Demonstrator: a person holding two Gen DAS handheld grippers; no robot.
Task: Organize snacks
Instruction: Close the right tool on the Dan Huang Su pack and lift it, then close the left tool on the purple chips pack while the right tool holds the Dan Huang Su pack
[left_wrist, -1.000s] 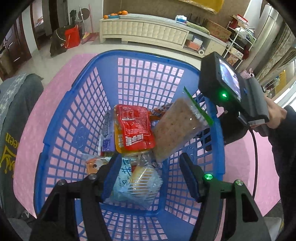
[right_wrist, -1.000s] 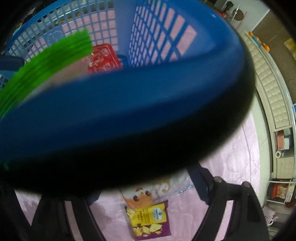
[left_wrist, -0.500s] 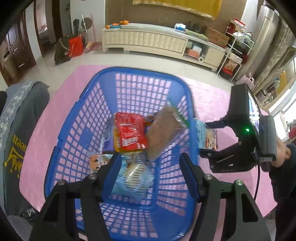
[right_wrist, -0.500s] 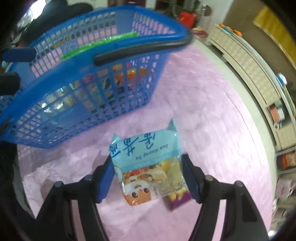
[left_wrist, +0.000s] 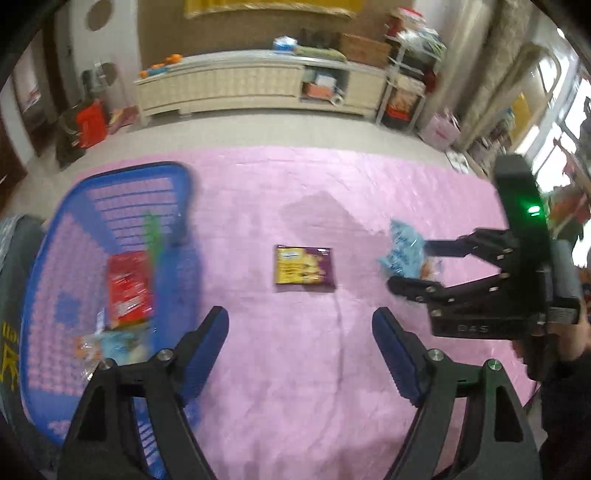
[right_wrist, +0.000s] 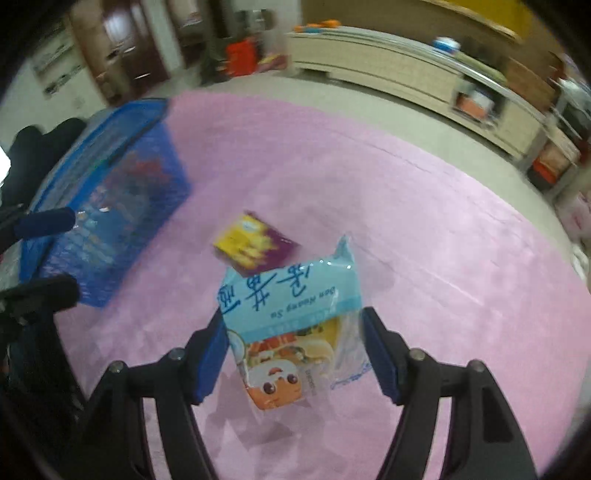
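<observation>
Basket (left_wrist: 110, 229) left of purple packet (left_wrist: 304, 268), cabinet (left_wrist: 236, 86) behind mat (left_wrist: 295, 369)

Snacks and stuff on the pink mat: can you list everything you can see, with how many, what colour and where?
Basket: one, blue plastic, left side of the pink mat.
Red packet: one, red, inside the basket.
Other packets in the basket: blurred, at least one pale blue, plus a green strip.
Purple and yellow packet: one, lying flat on the mat, mid-scene.
Light blue packet: one, blue writing, cartoon face, held off the mat.
Cabinet: one, cream, by the far wall.
Right gripper: black with blue pads, clamped on the light blue packet.
Left gripper: black with blue pads, open, empty; its jaws have just been opening.
Hand: one, holding the right gripper.
</observation>
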